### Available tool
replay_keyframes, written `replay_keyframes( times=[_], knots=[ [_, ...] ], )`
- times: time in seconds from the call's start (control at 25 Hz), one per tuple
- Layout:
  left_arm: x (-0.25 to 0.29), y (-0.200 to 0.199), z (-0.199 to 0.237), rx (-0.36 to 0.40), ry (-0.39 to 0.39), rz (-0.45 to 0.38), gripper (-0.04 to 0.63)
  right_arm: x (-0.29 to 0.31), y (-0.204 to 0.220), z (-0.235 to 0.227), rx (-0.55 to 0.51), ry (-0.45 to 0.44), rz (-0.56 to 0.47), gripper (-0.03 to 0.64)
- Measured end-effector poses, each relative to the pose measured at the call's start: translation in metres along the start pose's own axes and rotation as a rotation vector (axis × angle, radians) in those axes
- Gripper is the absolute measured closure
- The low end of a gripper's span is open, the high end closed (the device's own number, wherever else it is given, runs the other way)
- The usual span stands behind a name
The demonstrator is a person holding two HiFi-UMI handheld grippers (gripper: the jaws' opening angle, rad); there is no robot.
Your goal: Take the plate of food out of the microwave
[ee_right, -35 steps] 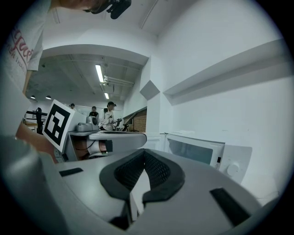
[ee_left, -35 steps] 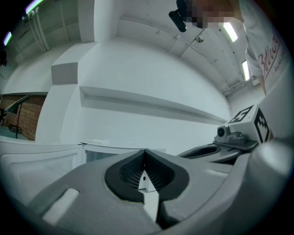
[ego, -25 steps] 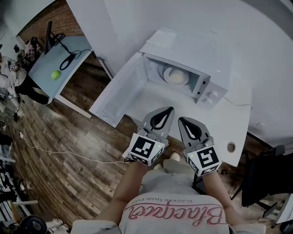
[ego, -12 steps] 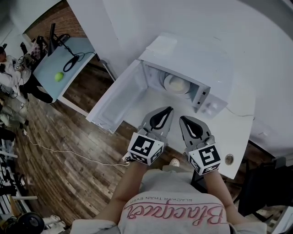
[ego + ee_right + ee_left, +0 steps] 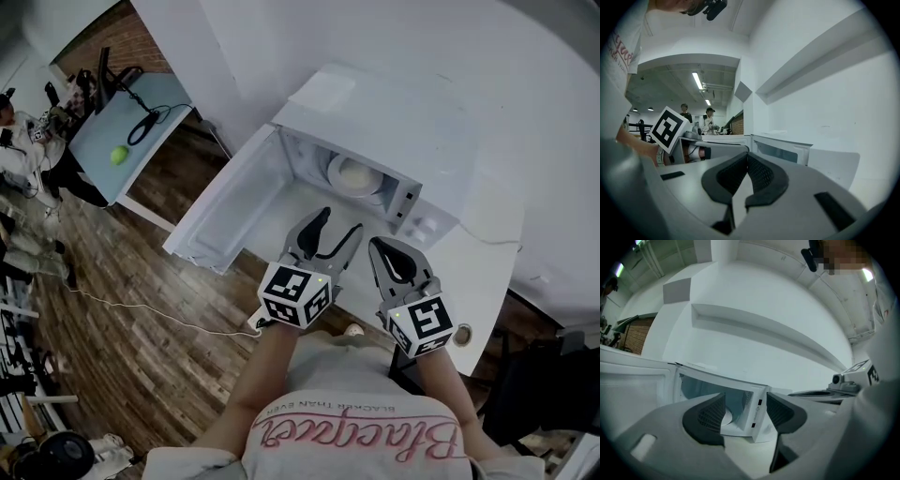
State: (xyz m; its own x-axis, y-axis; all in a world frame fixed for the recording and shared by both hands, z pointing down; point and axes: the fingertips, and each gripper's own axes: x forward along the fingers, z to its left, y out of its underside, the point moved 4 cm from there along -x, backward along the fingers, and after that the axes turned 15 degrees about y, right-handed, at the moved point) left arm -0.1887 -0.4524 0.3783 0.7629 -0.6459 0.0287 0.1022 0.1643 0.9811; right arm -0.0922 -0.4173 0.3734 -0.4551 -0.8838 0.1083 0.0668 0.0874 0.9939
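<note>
Far left: pale blue table (image 5: 98, 141) w/ a green ball (image 5: 118, 155) and a black cord on it, a person at the pic's edge beside it. Wood floor (image 5: 141, 309) below, thin white cable across it.

Microwave door (image 5: 230, 211) hangs wide open, swung out to the left over the floor. Microwave (image 5: 394, 117) is white and sits on the far part of a white desk (image 5: 492, 234), against the wall. Plate (image 5: 359, 175) is inside the microwave, flat on the bottom, approx. centre of the cavity, w/ pale food on it; can't tell what food.

Left tongs (image 5: 341, 221) are in front of the opening, near side, tips pointed at the cavity but outside it. Jaws have just been opening and now stand wide. Nothing btwn them: the left gripper view shows the pads (image 5: 708, 414) apart, w/ the microwave's front corner and a sliver of plate seen through the gap, well beyond. No contact w/ plate.

Right tongs (image 5: 377, 248) are just right of the left pair, side by side, over the bare desk. Jaws closed tight together, tips touching, holding nothing (right gripper view (image 5: 746, 161)). Same view shows the microwave ahead and 2 people far back on the left.

Far right: small round hole (image 5: 461, 335) in the desk near its front edge.
</note>
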Motion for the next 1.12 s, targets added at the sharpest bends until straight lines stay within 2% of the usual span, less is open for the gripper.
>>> replay_keyframes(
  times=[0.16,0.4,0.56,0.76,1.12],
  knots=[
    [0.006,0.007,0.004,-0.05,-0.005,0.009,0.336,0.0,0.004,-0.007,0.014,0.005,0.002,0.606],
    [0.007,0.013,0.018,-0.15,0.012,-0.033,0.336,0.004,0.009,-0.012,0.046,0.034,0.015,0.606],
    [0.012,0.019,0.028,-0.174,0.059,-0.028,0.337,0.011,0.014,-0.016,0.06,0.073,0.023,0.606],
    [0.02,0.029,0.045,-0.242,0.15,-0.016,0.337,0.026,0.014,-0.012,0.073,0.117,0.03,0.606],
    [0.035,0.052,0.089,-0.349,0.19,-0.004,0.339,0.051,0.018,-0.006,0.077,0.191,0.062,0.606]
  ],
)
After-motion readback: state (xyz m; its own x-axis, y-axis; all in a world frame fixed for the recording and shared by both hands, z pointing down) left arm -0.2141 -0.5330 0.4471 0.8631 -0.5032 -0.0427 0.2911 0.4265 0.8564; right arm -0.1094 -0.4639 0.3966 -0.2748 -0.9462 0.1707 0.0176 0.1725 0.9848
